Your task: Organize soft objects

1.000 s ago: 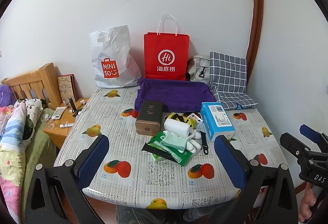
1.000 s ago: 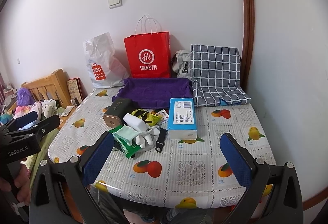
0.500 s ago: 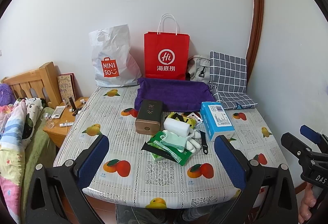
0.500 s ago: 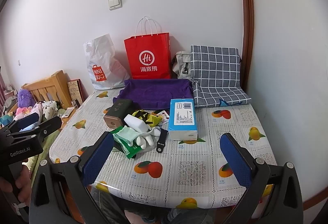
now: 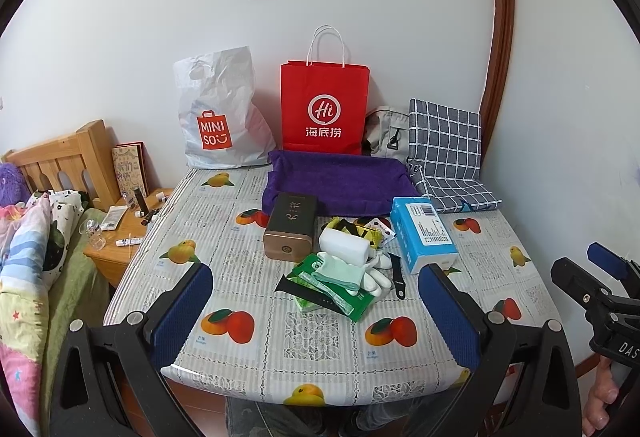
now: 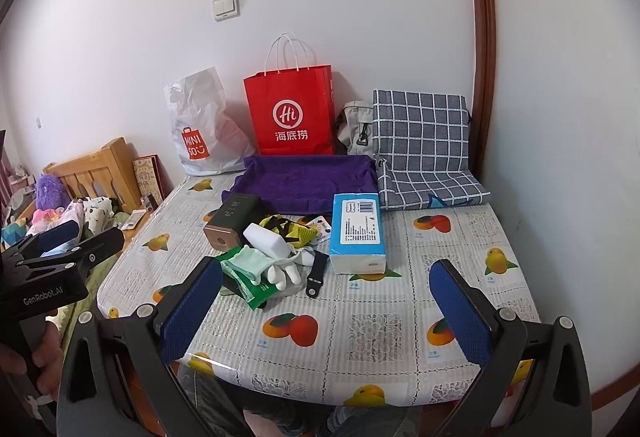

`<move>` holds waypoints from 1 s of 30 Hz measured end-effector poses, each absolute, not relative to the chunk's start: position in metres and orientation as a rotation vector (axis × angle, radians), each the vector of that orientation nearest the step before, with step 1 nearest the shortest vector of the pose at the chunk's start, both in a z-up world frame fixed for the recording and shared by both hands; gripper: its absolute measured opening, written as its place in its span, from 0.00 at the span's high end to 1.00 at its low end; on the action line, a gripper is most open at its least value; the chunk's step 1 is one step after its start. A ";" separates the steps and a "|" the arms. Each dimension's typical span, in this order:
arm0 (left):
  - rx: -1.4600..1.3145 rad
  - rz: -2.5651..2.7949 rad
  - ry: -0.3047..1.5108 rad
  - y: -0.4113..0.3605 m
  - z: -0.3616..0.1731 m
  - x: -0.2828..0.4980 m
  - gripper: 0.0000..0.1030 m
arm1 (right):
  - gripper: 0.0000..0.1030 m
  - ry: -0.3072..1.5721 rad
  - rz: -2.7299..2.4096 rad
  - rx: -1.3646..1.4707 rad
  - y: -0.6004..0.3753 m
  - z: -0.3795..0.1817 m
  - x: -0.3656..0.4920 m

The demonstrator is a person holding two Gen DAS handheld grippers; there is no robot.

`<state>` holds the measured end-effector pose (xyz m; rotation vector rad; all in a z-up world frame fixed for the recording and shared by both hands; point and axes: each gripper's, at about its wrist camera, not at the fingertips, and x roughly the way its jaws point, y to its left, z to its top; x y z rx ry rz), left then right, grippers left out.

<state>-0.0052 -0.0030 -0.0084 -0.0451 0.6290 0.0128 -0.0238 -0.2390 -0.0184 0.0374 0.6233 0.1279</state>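
Note:
A pile lies mid-table: a white sponge block [image 5: 344, 251] [image 6: 267, 240], a pale green cloth [image 5: 340, 274] [image 6: 248, 262], white gloves [image 5: 374, 277] [image 6: 285, 273], a yellow-black mesh piece [image 5: 352, 229] [image 6: 289, 230] and a green packet [image 5: 320, 287] [image 6: 260, 289]. Behind it sits a purple fabric tray [image 5: 338, 183] [image 6: 306, 183]. A blue tissue pack [image 5: 423, 235] [image 6: 357, 233] lies to the right. My left gripper [image 5: 316, 317] and right gripper [image 6: 326, 311] both hover open over the table's near edge, holding nothing.
A brown tin box [image 5: 291, 231] [image 6: 231, 221] and a black strap [image 5: 397, 277] [image 6: 316, 275] lie by the pile. Red paper bag [image 5: 324, 109], white plastic bag [image 5: 218, 117], grey pouch [image 5: 386, 133] and checked cushion [image 5: 446, 149] line the wall. A bed [image 5: 28, 257] and nightstand [image 5: 124, 237] stand left.
Both views have shifted only slightly; the right wrist view has tipped up a little. Nothing on the table has moved and both grippers stay open.

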 end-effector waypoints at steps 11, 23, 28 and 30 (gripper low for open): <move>-0.042 0.011 0.629 -0.003 -0.009 -0.005 0.00 | 0.00 0.623 0.127 0.044 -0.241 -0.018 -0.026; -0.044 0.014 0.635 -0.004 -0.014 -0.006 0.00 | 0.00 0.623 0.133 0.049 -0.243 -0.018 -0.026; -0.050 0.020 0.634 -0.003 -0.019 -0.004 0.00 | 0.00 0.611 0.146 0.050 -0.243 -0.019 -0.026; -0.048 0.025 0.640 -0.001 -0.025 -0.002 0.00 | 0.00 0.607 0.156 0.053 -0.243 -0.022 -0.023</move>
